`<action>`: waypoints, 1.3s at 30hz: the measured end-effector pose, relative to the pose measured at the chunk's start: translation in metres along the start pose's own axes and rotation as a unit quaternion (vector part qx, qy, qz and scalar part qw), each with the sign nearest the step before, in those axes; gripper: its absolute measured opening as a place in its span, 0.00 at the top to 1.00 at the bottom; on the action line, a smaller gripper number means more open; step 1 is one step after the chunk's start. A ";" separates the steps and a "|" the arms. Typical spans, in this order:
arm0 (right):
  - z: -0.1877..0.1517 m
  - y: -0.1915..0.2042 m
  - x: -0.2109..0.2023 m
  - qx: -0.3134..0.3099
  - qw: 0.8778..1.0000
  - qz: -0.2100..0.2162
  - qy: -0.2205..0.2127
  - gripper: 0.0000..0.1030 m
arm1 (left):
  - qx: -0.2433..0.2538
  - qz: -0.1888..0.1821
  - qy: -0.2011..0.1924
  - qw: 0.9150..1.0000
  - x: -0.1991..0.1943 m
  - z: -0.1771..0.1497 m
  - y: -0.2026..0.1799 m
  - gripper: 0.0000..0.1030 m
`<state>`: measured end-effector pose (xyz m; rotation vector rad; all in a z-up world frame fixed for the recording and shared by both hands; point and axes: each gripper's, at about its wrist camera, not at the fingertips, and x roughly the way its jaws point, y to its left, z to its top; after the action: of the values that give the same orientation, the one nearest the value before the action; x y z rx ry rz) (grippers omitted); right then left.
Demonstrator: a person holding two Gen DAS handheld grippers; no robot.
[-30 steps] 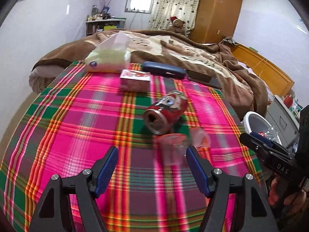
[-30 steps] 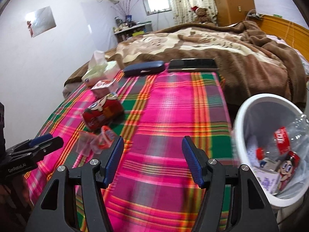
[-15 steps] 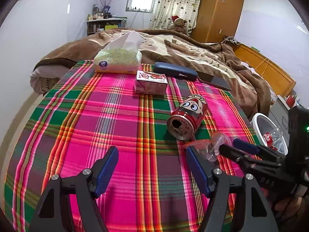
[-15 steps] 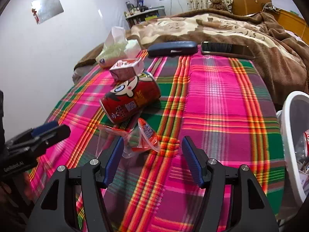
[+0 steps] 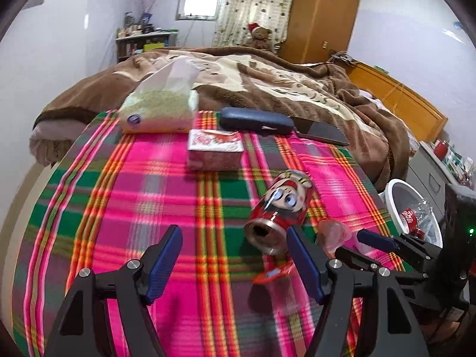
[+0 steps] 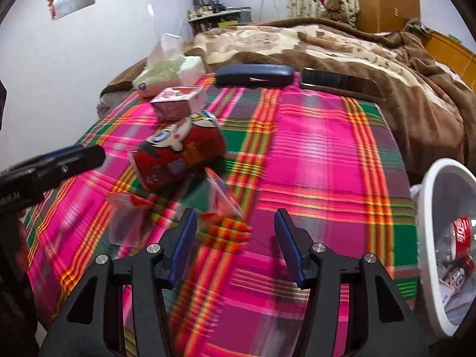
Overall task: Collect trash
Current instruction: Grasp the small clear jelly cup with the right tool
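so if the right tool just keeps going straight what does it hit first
Most likely the clear plastic wrapper lying on the plaid cloth, just ahead between the open right tool fingers. The red can lies farther on and to the left. Blur makes depth uncertain.

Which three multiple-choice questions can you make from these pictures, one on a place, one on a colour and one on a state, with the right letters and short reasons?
1. Where is the white round plastic waste bin?
A. on the tablecloth
B. beside the table's right edge
C. on the bed

2. What colour is the long hard glasses case?
A. dark blue
B. yellow
C. white

3. How is the red cartoon-printed drink can positioned?
A. upright
B. lying on its side
C. held in a hand-held gripper

Answers:
1. B, the right wrist view shows its rim beyond the edge of the pink-and-green plaid tablecloth.
2. A, it appears dark blue in both views.
3. B, its open end faces the left wrist camera, and both the left hand-held gripper and the right hand-held gripper are open, holding nothing.
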<state>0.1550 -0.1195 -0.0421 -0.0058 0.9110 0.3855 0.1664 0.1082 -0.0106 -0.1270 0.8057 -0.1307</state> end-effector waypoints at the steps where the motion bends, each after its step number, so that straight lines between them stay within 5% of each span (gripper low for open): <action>1: 0.000 -0.004 0.001 0.005 1.000 -0.005 0.003 0.46 | 0.004 -0.004 0.001 1.000 0.003 0.004 -0.003 0.30; 11: -0.004 -0.020 -0.005 0.034 0.999 -0.012 0.009 0.46 | 0.061 -0.033 0.047 0.996 0.045 0.022 -0.028 0.30; 24: 0.001 -0.009 -0.004 0.038 0.999 0.007 0.002 0.46 | 0.040 -0.079 0.094 0.992 0.077 0.034 -0.016 0.33; 27: 0.003 -0.004 -0.002 0.037 0.999 0.011 0.004 0.46 | 0.047 -0.066 0.078 0.994 0.071 0.036 -0.011 0.47; 39: 0.015 0.016 0.019 0.082 0.993 0.076 0.022 0.46 | -0.009 -0.035 0.057 0.998 0.055 0.029 0.038 0.47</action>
<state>0.1713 -0.0963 -0.0450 0.2074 0.9866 0.4533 0.2271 0.1390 -0.0361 -0.1653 0.9162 -0.1978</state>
